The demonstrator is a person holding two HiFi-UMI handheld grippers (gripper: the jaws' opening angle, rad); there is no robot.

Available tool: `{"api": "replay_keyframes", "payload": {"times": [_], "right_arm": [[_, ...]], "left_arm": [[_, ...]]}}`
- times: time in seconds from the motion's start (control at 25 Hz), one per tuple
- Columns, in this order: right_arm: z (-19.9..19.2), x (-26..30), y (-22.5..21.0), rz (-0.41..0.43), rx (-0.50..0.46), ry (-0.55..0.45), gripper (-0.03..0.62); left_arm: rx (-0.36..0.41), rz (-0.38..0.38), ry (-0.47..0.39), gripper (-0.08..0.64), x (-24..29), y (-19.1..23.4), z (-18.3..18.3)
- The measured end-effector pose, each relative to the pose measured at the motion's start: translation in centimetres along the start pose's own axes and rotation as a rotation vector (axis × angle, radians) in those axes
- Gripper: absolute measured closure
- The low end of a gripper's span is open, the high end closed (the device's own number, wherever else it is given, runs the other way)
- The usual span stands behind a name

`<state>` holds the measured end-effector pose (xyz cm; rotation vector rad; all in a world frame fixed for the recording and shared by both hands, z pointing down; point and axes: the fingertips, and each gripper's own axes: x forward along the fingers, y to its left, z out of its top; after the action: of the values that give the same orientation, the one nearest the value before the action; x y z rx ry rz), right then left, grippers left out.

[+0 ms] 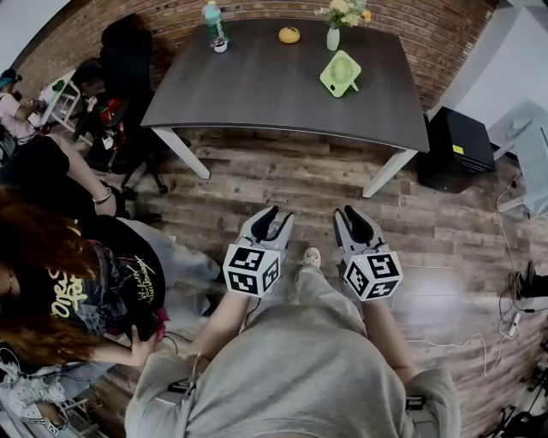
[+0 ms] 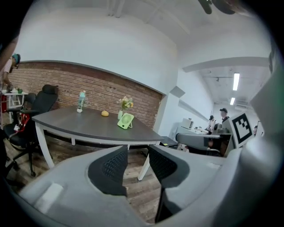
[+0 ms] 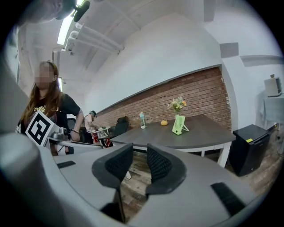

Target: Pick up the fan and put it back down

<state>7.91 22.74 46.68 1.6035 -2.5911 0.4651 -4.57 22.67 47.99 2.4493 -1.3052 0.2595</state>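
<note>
A small light-green fan [image 1: 341, 73] stands upright on the dark table [image 1: 257, 94], toward its right side; it also shows far off as the fan [image 2: 126, 120] in the left gripper view and the fan [image 3: 179, 125] in the right gripper view. Both grippers hang over the wooden floor, well short of the table. My left gripper [image 1: 276, 219] is open with nothing between its jaws. My right gripper [image 1: 350, 217] is open too, its gap narrower and empty.
On the table stand a teal bottle [image 1: 213, 24], an orange fruit [image 1: 289, 35] and a vase of flowers [image 1: 334, 34]. A black office chair [image 1: 120, 68] sits left of the table, a black cabinet [image 1: 457, 147] to its right. A person [image 1: 60, 282] stands at my left.
</note>
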Motion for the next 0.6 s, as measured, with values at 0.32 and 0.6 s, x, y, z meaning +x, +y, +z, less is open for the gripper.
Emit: {"api": "replay_keyframes", "payload": {"times": [0.32, 0.6], "right_arm": [[3.4, 5.4, -4.7, 0.031, -0.01, 0.029, 0.401], [5.7, 9.9, -8.2, 0.071, -0.017, 0.039, 0.357]], "left_arm": [[-0.015, 0.008, -0.016, 0.38, 6.3, 1.4, 4.4], [-0.024, 0.035, -0.041, 0.373, 11.1, 2.9, 7.4]]}}
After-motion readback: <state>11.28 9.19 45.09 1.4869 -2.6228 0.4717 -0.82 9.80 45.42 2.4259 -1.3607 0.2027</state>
